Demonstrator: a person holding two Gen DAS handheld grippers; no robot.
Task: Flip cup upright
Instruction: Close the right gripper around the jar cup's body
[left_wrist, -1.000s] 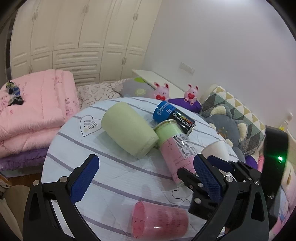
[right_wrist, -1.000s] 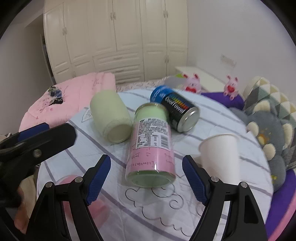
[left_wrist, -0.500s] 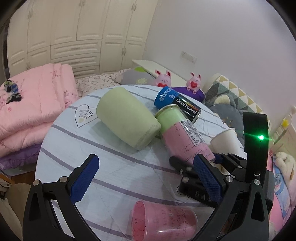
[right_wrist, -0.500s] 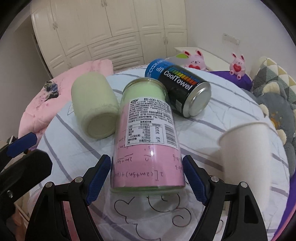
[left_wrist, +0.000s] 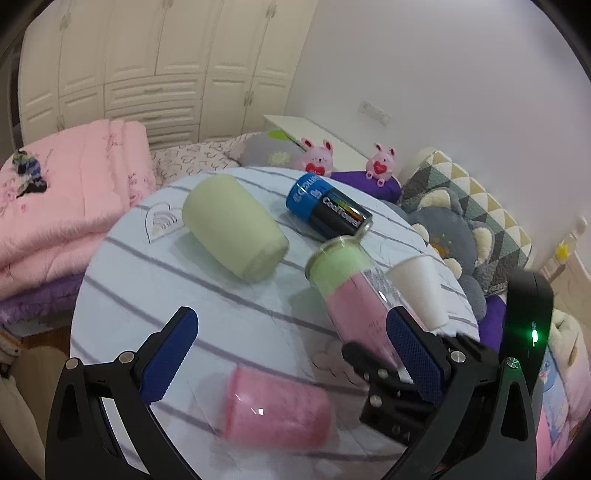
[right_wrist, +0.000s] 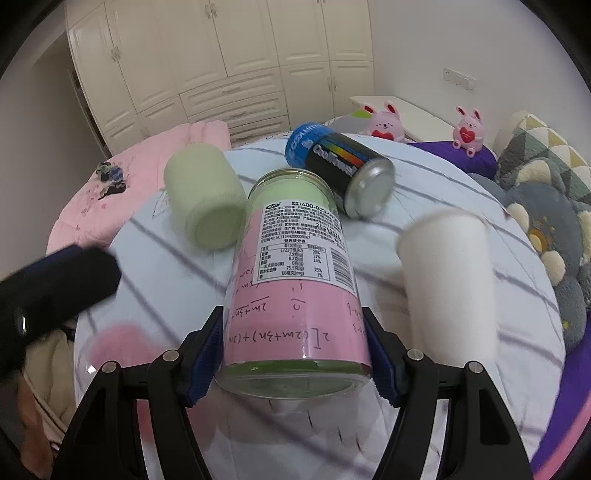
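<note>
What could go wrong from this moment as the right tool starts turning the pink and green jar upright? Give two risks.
1. The right tool clamps the pink and green jar only near its base end, on smooth glass, so it may slip or swing while tipping.
2. The white paper cup stands close on the right and the black CoolTowel can lies just beyond the jar's far end; a wide swing could knock either.

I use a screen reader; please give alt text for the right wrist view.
The right gripper clamps a pink-and-green labelled glass jar lying over a striped round table. Behind lie a pale green cup and black-and-blue can; a white paper cup stands inverted, right.
</note>
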